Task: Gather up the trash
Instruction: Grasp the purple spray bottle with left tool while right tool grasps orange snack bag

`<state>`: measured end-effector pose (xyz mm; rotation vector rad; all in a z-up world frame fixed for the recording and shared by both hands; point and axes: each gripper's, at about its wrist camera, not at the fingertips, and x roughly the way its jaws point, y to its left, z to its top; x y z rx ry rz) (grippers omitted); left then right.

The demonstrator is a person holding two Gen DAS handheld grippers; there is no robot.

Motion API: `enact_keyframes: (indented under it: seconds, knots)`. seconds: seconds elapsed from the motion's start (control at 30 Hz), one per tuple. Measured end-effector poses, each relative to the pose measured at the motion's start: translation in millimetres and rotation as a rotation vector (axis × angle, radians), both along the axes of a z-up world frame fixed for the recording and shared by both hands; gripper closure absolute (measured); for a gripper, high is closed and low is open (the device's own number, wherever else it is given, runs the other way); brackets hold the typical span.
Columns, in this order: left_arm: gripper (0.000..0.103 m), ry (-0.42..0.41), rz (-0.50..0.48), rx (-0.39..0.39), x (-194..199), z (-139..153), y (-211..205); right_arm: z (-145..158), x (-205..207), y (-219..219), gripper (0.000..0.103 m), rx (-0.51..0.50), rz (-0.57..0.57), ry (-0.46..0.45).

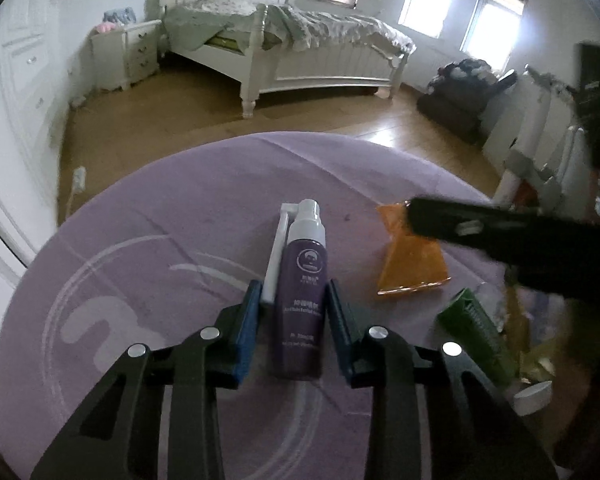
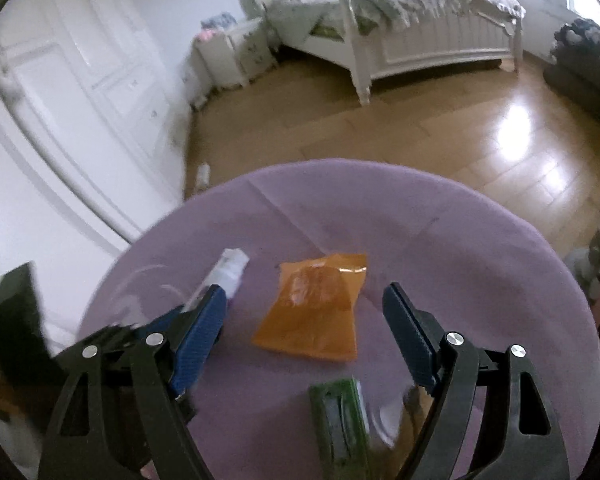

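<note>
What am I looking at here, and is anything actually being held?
There is no robot. A person carries a handheld two-finger gripper in each hand, and each picture comes from a camera on one gripper, looking along its fingers. The left wrist view shows the left gripper with its blue fingers close on either side of a purple spray bottle lying on the purple tablecloth. I cannot tell whether they squeeze it. A white strip lies against the bottle. The right wrist view shows the right gripper open and empty above an orange packet, with a green box nearer the camera.
</note>
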<state>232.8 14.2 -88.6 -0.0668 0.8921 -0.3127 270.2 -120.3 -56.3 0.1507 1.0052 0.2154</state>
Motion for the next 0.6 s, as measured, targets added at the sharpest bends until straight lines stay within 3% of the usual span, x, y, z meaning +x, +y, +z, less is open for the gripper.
enact_keyframes:
  seconds: [0.17, 0.23, 0.27, 0.4, 0.6]
  knots:
    - [0.071, 0.013, -0.010, -0.088, 2, -2, 14, -23, 15, 15, 0.025, -0.077, 0.011, 0.065]
    - [0.071, 0.014, -0.009, -0.103, -1, -2, 17, -26, 13, 20, 0.040, -0.131, 0.021, 0.055]
    - [0.071, 0.014, -0.009, -0.104, -3, -2, 17, -25, 10, 22, 0.041, -0.147, 0.032, 0.050]
    - [0.071, 0.023, -0.011, -0.168, -14, -2, 24, -21, -4, 20, 0.057, -0.088, 0.074, 0.035]
    - [0.071, -0.031, -0.006, -0.181, -41, 14, 27, 12, -43, -7, 0.060, 0.062, 0.065, -0.069]
